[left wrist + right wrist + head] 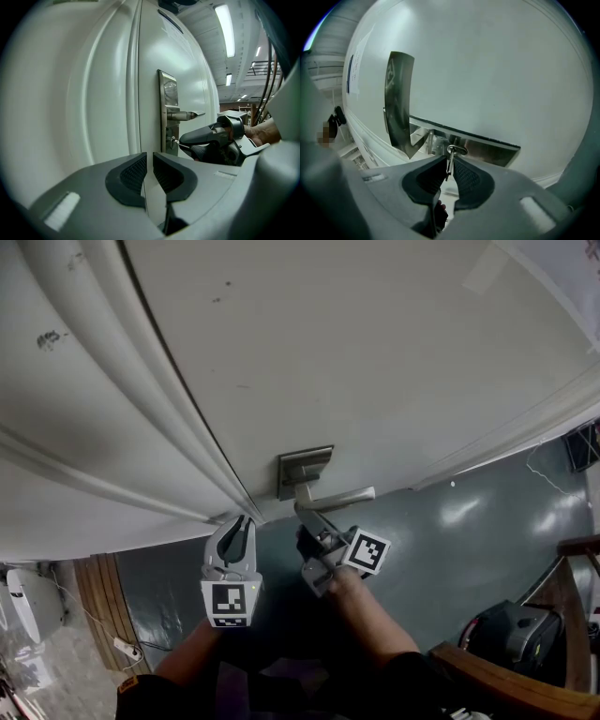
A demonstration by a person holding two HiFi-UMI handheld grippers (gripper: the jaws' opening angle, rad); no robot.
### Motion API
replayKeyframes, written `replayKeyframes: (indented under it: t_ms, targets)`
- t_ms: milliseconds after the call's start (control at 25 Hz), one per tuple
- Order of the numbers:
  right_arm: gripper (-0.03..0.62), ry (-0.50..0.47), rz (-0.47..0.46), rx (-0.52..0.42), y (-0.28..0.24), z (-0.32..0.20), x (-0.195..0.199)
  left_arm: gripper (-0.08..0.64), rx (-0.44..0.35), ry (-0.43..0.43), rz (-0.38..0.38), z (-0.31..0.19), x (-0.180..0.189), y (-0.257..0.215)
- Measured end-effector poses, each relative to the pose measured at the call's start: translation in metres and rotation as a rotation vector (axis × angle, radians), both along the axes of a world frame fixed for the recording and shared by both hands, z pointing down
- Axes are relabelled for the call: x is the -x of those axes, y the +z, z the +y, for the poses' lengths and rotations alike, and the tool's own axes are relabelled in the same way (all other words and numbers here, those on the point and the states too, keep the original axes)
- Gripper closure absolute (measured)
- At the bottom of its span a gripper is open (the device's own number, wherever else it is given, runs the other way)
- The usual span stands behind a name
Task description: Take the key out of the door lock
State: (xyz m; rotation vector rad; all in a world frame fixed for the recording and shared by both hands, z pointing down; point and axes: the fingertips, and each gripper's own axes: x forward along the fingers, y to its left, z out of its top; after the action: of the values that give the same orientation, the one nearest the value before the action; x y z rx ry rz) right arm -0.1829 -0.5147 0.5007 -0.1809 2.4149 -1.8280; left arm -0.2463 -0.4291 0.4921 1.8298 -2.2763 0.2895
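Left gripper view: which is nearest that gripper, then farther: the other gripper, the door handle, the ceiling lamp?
1. Right gripper, low right, fingers on the key.
2. Door handle, just above it, centre.
3. Ceiling lamp, top right, far overhead.

The left gripper (pixel 149 164) sits low, just left of the lock plate (pixel 168 93), with its jaws almost together and nothing between them. On that plate, under the lever handle (pixel 185 115), the right gripper (pixel 183 142) has its tips at the key (pixel 173 139).
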Motion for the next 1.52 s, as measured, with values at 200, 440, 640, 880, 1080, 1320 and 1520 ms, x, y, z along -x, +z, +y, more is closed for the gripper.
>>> replayKeyframes:
  t_ms: [200, 440, 640, 880, 1080, 1320, 1520]
  targets:
    - [0.565, 0.023, -0.018, 0.04, 0.001, 0.0, -0.002, 0.503, 0.0, 0.004, 0.002, 0.004, 0.0, -0.001]
    - [0.572, 0.065, -0.006, 0.071, 0.003, -0.001, -0.004, 0.505, -0.016, 0.02, 0.004, 0.008, -0.001, -0.007]
    - [0.575, 0.105, -0.005, 0.104, 0.005, -0.001, -0.007, 0.505, -0.029, 0.031, 0.003, 0.014, 0.0, -0.012]
    - [0.577, 0.141, -0.028, 0.137, 0.005, 0.016, -0.022, 0.505, -0.039, 0.049, 0.007, 0.021, 0.002, -0.016]
    - [0.577, 0.18, -0.003, 0.109, 0.007, 0.029, -0.041, 0.509, -0.038, 0.082, 0.028, 0.025, -0.002, -0.014]
    - [0.577, 0.212, 0.032, 0.032, -0.007, 0.058, -0.05, 0.53, -0.047, 0.135, 0.048, 0.035, -0.005, -0.018]
    - [0.577, 0.273, 0.078, -0.018, -0.023, 0.09, -0.053, 0.541, -0.059, 0.215, 0.082, 0.051, -0.012, -0.022]
